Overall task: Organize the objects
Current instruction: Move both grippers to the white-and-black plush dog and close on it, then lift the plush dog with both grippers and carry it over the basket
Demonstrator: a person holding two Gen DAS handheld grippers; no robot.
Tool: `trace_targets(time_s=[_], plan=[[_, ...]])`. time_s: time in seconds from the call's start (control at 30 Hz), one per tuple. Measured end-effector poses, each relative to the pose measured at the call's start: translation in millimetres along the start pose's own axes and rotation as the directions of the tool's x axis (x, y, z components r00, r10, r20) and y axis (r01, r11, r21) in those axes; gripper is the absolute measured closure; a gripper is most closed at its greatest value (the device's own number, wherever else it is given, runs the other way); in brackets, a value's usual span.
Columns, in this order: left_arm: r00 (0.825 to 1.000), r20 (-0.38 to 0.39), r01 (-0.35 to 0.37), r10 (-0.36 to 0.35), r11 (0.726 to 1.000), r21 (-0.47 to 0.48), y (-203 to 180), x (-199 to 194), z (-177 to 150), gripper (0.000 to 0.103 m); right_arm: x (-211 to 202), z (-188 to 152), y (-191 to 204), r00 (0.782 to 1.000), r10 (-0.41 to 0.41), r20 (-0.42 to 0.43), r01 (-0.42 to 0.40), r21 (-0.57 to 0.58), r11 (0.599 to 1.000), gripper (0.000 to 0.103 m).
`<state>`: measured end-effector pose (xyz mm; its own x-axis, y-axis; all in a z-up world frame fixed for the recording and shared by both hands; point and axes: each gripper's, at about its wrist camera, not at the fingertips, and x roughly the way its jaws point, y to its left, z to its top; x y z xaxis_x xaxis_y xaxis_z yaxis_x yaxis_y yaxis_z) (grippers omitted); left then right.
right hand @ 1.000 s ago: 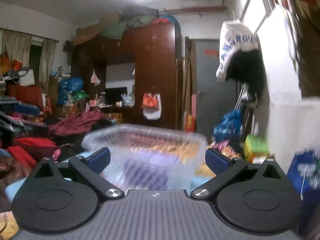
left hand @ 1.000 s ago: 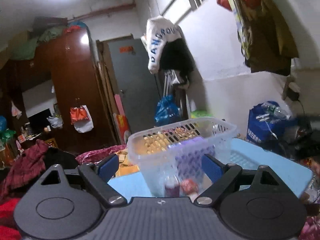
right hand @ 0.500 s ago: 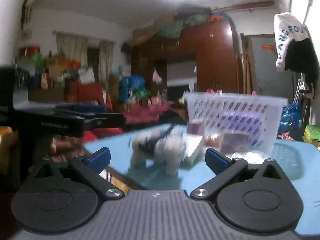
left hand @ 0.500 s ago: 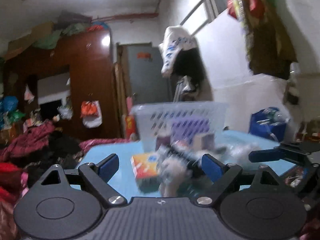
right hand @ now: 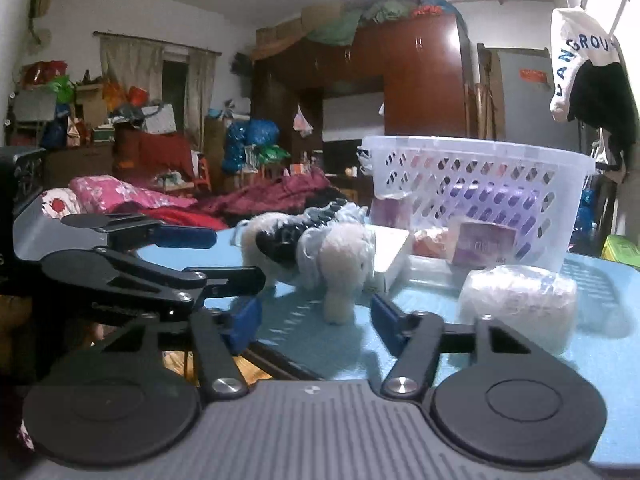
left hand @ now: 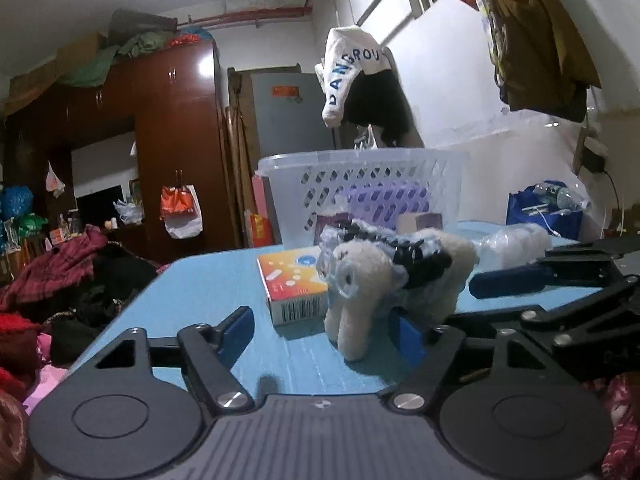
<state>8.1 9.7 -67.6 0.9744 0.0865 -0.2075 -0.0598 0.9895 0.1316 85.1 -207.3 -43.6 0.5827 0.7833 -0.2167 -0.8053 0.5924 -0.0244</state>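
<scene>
A white plush toy with a black mane (left hand: 384,276) stands on the blue table (left hand: 200,280), also in the right wrist view (right hand: 316,248). Behind it stands a white perforated basket (left hand: 360,184) (right hand: 480,184) holding a purple item. An orange-and-white box (left hand: 290,284) lies beside the toy. My left gripper (left hand: 324,332) is open and empty, low at the table's near edge, just short of the toy. My right gripper (right hand: 316,316) is open and empty, just short of the toy from the other side. Each gripper shows in the other's view.
A clear plastic-wrapped bundle (right hand: 516,300) lies on the table to the right. A purple box (right hand: 480,244) and a white box (right hand: 390,256) sit in front of the basket. Clothes and clutter (left hand: 52,276) surround the table; a wardrobe (left hand: 176,140) stands behind.
Both grippers have drawn back from the basket and dropped low near the table edge. The plush toy and boxes have come into view in front of them.
</scene>
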Motion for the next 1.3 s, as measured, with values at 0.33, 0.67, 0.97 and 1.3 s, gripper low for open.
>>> trace_targets(time_s=[0.33,0.67,0.97,1.3], plan=[[1.0,-0.015,0.023,-0.023,1.0,-0.008,-1.4,9.9,-6.6,0.059,5.1,-2.0,-3.2,0.999,-0.049,-0.005,0.049,0.022,0.999,0.053],[0.999,0.01,0.031,-0.031,1.0,0.001,-2.2,5.4,-6.3,0.085,-3.2,-2.1,-1.9,0.998,-0.039,0.044,0.038,0.012,0.999,0.085],[0.996,0.076,0.048,-0.052,0.997,0.054,-9.5,-6.6,5.3,0.085,-24.7,7.3,-3.3,0.987,-0.051,0.15,0.057,-0.033,0.998,0.086],[0.987,0.146,0.055,-0.065,0.996,0.069,-17.4,-10.0,23.2,0.086,-31.1,20.4,-9.5,0.98,-0.059,0.191,0.074,-0.074,0.995,0.086]])
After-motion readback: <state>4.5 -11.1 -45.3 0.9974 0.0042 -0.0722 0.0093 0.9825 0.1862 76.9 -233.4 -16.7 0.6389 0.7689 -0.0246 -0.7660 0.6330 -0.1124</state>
